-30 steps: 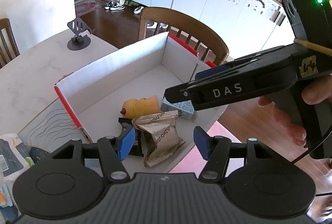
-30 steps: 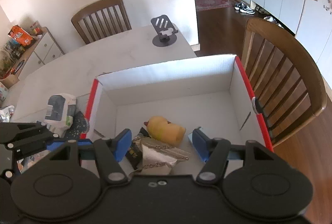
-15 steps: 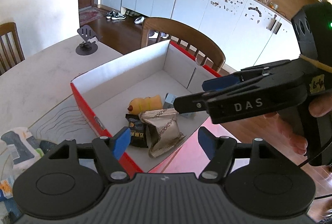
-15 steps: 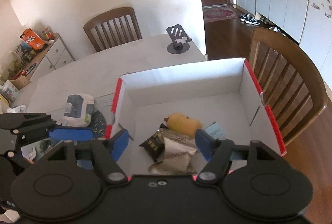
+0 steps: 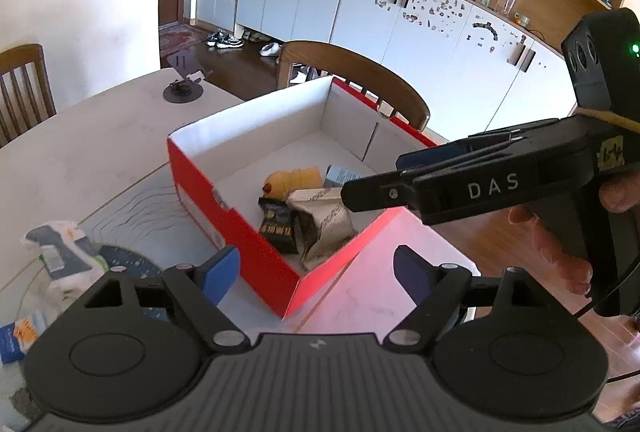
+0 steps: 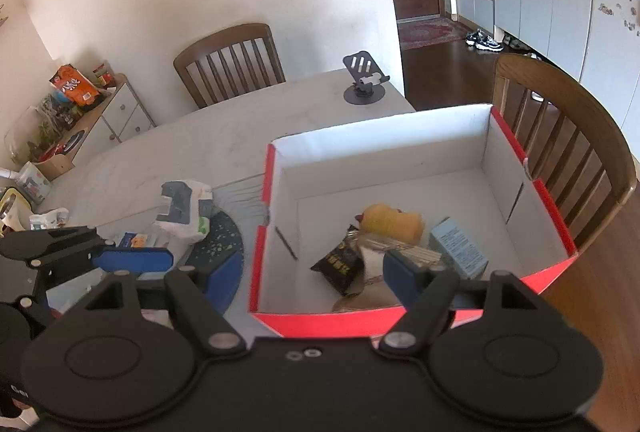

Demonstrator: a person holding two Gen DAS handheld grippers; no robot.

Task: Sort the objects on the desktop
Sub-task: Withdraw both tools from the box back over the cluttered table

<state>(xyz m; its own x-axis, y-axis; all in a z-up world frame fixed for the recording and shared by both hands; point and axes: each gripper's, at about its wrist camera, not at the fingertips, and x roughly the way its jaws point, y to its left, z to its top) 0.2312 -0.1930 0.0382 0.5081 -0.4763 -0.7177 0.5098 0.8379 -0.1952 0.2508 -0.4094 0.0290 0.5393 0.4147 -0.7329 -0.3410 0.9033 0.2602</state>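
Left tool [image 5: 316, 274] and right tool [image 6: 314, 270], both with jaws apart and empty, hover above a red box [image 6: 532, 187] on the worktop [image 6: 224, 147]. Inside lie a yellow duck toy [image 6: 394, 222], silver packet [image 5: 326, 222], black packet [image 6: 338, 266] and blue carton [image 6: 460, 248].

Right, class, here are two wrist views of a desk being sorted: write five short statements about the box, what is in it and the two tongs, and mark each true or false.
1. The red box holds a yellow duck toy. True.
2. The left tongs are clamped on a snack packet. False: they are open and empty.
3. A light blue carton lies inside the box. True.
4. The phone stand is in the box. False: it stands on the table, beyond the box.
5. The right tongs are shut. False: they are open and empty.
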